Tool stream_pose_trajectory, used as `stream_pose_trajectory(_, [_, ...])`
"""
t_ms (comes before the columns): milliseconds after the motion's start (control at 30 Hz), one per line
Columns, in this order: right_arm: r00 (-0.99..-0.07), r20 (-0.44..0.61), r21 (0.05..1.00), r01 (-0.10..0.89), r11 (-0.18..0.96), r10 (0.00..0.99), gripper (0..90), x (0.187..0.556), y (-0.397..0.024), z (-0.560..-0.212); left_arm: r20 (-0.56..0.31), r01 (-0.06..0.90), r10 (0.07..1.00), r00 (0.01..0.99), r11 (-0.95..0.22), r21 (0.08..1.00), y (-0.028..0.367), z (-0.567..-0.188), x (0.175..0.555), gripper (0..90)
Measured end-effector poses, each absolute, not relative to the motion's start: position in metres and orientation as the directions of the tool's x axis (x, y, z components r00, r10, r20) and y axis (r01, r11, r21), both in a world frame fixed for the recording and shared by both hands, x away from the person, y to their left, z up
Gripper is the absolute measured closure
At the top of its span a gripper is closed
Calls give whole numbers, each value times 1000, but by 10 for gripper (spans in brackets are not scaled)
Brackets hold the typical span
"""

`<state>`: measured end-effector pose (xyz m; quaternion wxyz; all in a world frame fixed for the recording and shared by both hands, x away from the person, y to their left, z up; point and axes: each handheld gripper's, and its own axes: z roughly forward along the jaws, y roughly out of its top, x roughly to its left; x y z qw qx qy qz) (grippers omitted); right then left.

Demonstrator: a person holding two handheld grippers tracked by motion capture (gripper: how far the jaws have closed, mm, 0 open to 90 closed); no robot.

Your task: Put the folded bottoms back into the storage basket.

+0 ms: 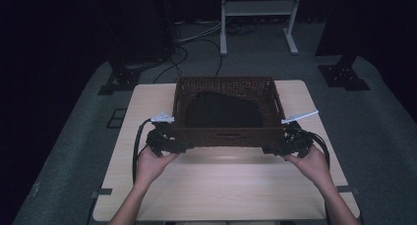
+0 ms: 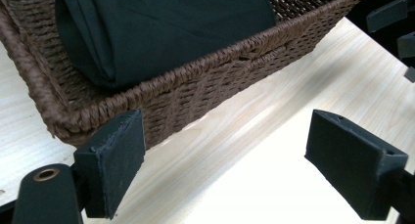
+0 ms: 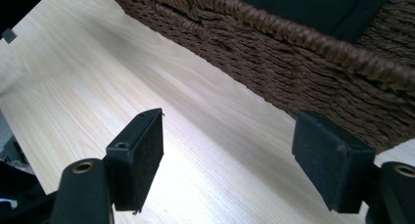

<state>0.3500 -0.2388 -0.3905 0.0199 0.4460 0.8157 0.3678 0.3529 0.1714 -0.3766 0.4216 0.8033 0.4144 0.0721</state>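
High view shows the wicker basket [image 1: 223,134], a folded black cloth [image 1: 223,112] inside, near the table's [image 1: 216,185] far edge. The left gripper [image 1: 167,145] and right gripper [image 1: 290,145] flank its near corners, jaws apart, gripping nothing. Grasping looks yet to come.

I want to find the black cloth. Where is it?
In the high view the black cloth lies folded inside the basket, mid-table, just beyond the two grippers.

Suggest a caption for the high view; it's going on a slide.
Two open grippers, left and right, flank the near corners of a wicker basket holding folded dark cloth.
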Motion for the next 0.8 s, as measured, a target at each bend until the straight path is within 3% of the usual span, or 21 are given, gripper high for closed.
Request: stream_pose_trajectory(800, [-577,321,610,732,302,751,270,333,-251,-413,-275,624,718,640,-276,731,175,-408,332,130])
